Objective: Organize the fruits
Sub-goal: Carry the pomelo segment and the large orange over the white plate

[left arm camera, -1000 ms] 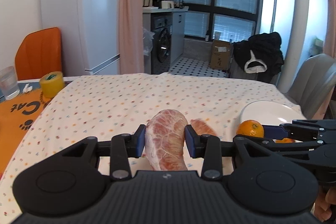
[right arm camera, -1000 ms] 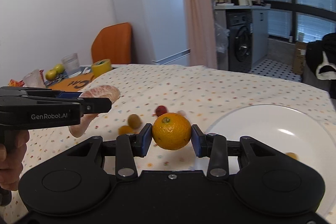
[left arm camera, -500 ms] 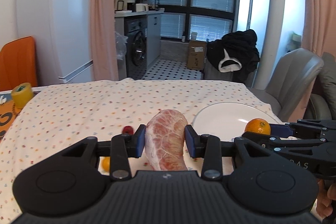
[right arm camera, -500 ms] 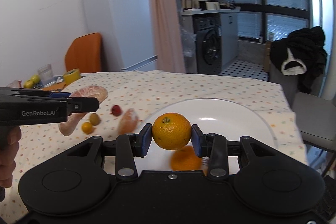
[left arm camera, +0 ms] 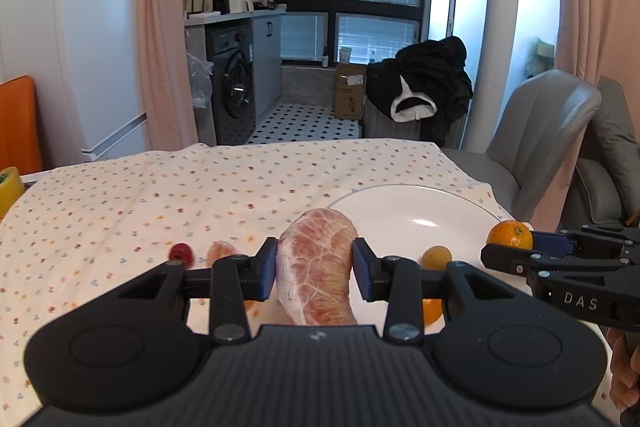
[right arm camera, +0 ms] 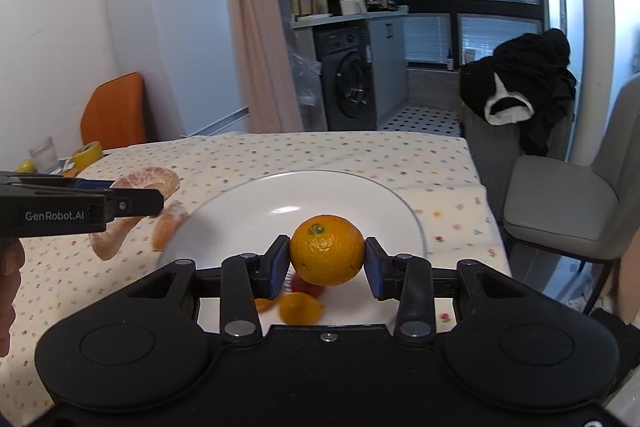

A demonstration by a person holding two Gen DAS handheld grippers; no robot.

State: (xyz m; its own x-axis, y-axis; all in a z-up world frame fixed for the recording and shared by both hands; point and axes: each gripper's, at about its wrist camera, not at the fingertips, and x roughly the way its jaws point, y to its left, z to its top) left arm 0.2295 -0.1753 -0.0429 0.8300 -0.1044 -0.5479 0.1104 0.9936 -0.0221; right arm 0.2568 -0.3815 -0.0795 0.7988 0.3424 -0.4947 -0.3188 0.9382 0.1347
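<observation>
Left wrist view: the left hand-held gripper (left arm camera: 315,269) is closed on a peeled pomelo segment (left arm camera: 318,277), blue pads pressing both sides, held above the counter (left arm camera: 120,195) with its dotted cloth. At 2 o'clock from the segment lies the white plate (left arm camera: 400,203). A small yellow fruit (left arm camera: 437,257) sits on the plate's near rim, and at 9 o'clock a red fruit (left arm camera: 181,251) and another peeled piece (left arm camera: 222,251) rest on the cloth. At 3 o'clock the right hand-held gripper (left arm camera: 516,247) comes in from the side, carrying an orange (left arm camera: 510,235).

Right wrist view: the right hand-held gripper (right arm camera: 326,263) is clamped on the orange (right arm camera: 327,249), stem scar up, over the near part of the plate (right arm camera: 320,195). Blurred orange and red fruit pieces (right arm camera: 300,307) show below it. At 9 o'clock the left hand-held gripper (right arm camera: 132,201) holds the segment (right arm camera: 148,181) just beside the plate's rim.
</observation>
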